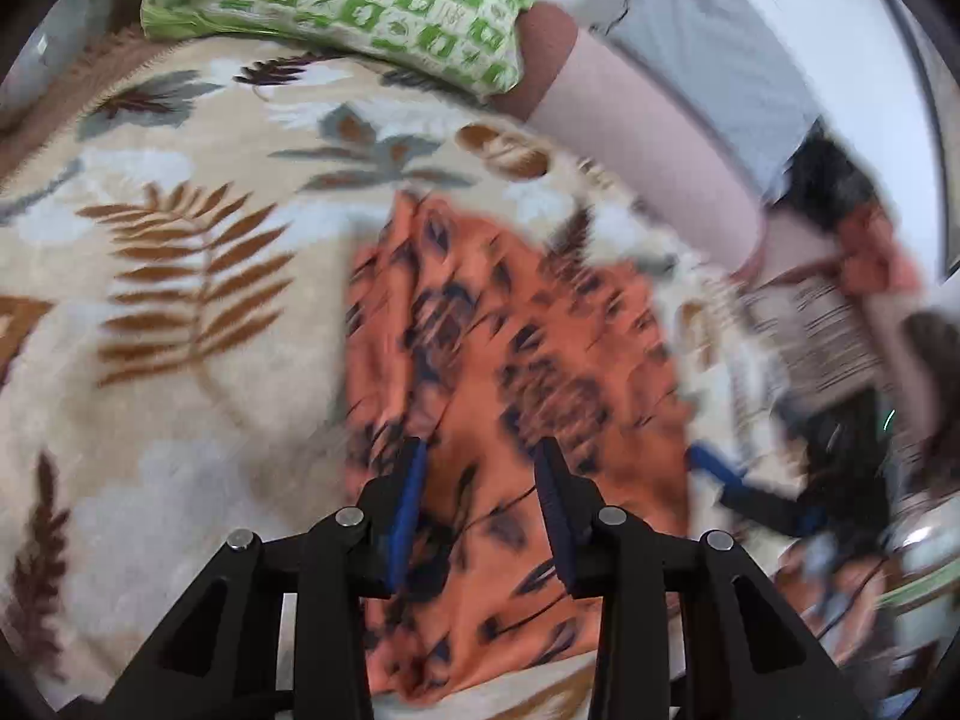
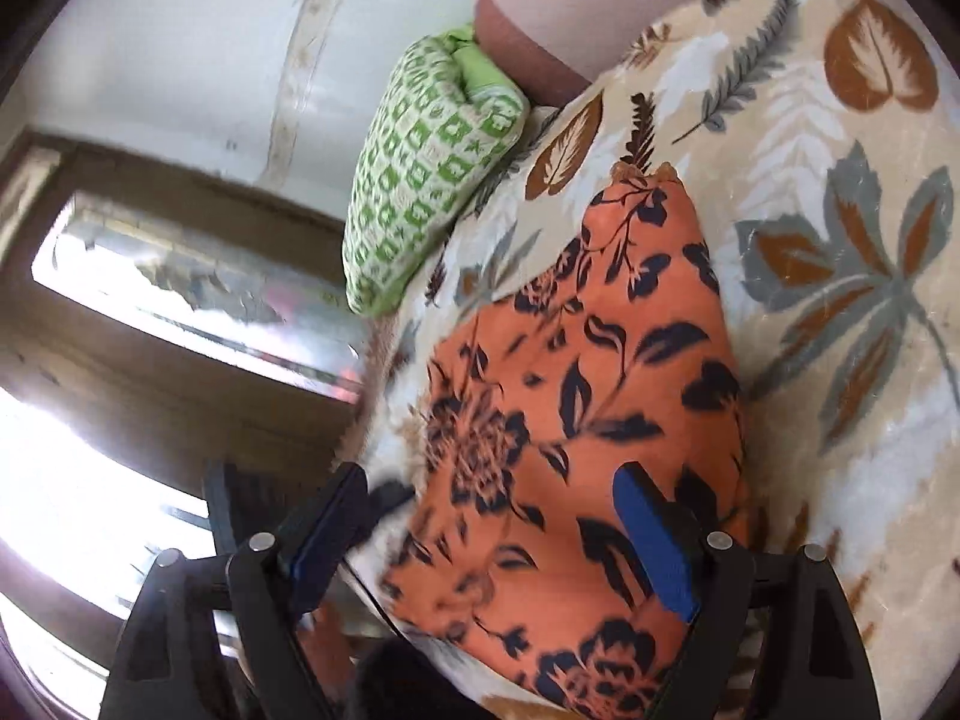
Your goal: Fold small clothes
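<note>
An orange garment point(image 1: 510, 348) with a dark flower print lies spread on a cream blanket with a leaf pattern point(image 1: 180, 240). My left gripper point(image 1: 483, 462) hangs over the garment's near part. Its blue pads stand a little apart and the cloth lies flat below them, not pinched. This view is blurred. My right gripper point(image 1: 720, 474) shows at the garment's right edge. In the right wrist view the garment point(image 2: 600, 372) tapers toward the far end, and my right gripper point(image 2: 486, 504) stands wide open over its near end with nothing held.
A green-and-white patterned pillow point(image 1: 336, 6) point(image 2: 420, 192) lies at the blanket's far end beside a pink bolster point(image 1: 630, 144) point(image 2: 570, 12). A person in striped clothing point(image 1: 810, 330) is at the right. A bright window point(image 2: 180, 288) lies beyond the bed's edge.
</note>
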### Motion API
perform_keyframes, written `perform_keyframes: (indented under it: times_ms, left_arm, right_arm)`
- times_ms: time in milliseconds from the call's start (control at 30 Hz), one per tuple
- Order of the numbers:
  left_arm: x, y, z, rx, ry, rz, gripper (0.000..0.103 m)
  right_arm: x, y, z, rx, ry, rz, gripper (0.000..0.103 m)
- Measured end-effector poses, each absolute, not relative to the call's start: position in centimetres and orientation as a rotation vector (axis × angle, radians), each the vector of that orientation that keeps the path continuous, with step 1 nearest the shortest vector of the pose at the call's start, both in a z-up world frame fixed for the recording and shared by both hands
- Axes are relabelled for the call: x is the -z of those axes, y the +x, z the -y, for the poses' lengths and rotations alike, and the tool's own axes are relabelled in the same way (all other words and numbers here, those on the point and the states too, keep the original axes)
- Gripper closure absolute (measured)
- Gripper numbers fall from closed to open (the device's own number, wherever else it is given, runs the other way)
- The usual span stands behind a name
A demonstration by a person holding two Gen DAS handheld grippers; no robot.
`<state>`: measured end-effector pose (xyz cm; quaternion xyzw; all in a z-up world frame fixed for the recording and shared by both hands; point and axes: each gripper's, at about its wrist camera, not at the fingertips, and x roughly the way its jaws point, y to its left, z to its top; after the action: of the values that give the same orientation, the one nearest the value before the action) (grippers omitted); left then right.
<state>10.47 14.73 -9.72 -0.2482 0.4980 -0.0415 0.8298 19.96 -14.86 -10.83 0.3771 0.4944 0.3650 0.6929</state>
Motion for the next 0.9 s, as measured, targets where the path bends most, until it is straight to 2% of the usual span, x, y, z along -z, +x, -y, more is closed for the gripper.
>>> perform_keyframes:
  times_ms: [33, 100, 200, 300, 367, 400, 433, 533, 667, 700, 800, 867, 900]
  left_arm:
    - [11.0, 10.5, -14.6, 0.043, -0.507, -1.098, 0.066]
    - [13.1, 10.3, -15.4, -0.018, -0.537, -1.153, 0.059]
    - [12.5, 10.0, -15.7, -0.019, -0.541, -1.143, 0.059]
    - [11.8, 9.4, -15.7, -0.008, -0.525, -1.137, 0.060]
    - [12.0, 8.8, -16.1, -0.006, -0.521, -1.142, 0.056]
    - [12.3, 8.8, -16.0, -0.009, -0.527, -1.146, 0.051]
    - [12.3, 8.7, -16.2, -0.011, -0.544, -1.150, 0.051]
    - [10.9, 8.1, -15.8, -0.009, -0.514, -1.120, 0.051]
    - [8.7, 7.9, -14.7, 0.026, -0.487, -1.057, 0.045]
    - [8.4, 8.1, -14.2, 0.041, -0.474, -1.049, 0.041]
    - [10.0, 9.0, -13.1, -0.001, -0.374, -1.101, 0.037]
    - [12.6, 9.1, -13.9, -0.022, -0.446, -1.178, 0.034]
    - [12.9, 8.7, -14.3, -0.017, -0.468, -1.159, 0.034]
  right_arm:
    - [12.1, 20.4, 14.6, -0.796, 0.870, -1.153, 0.016]
    - [13.7, 20.7, 14.1, -0.755, 0.882, -1.207, 0.016]
    - [11.2, 20.5, 13.9, -0.759, 0.842, -1.206, 0.016]
    - [9.2, 20.4, 14.6, -0.793, 0.836, -1.105, 0.016]
    - [10.5, 20.8, 14.8, -0.762, 0.860, -1.134, 0.014]
    - [12.5, 21.2, 14.6, -0.726, 0.867, -1.210, 0.012]
    - [14.0, 21.4, 14.6, -0.721, 0.892, -1.255, 0.012]
    - [12.3, 21.5, 15.4, -0.755, 0.927, -1.200, 0.013]
    - [10.1, 23.5, 15.9, -0.779, 0.876, -1.122, 0.013]
    - [10.2, 24.1, 16.0, -0.781, 0.888, -1.121, 0.013]
    - [12.3, 26.4, 15.7, -0.766, 0.941, -1.158, 0.013]
    - [15.1, 27.6, 14.9, -0.715, 0.928, -1.254, 0.013]
    - [15.3, 27.5, 14.9, -0.711, 0.935, -1.245, 0.012]
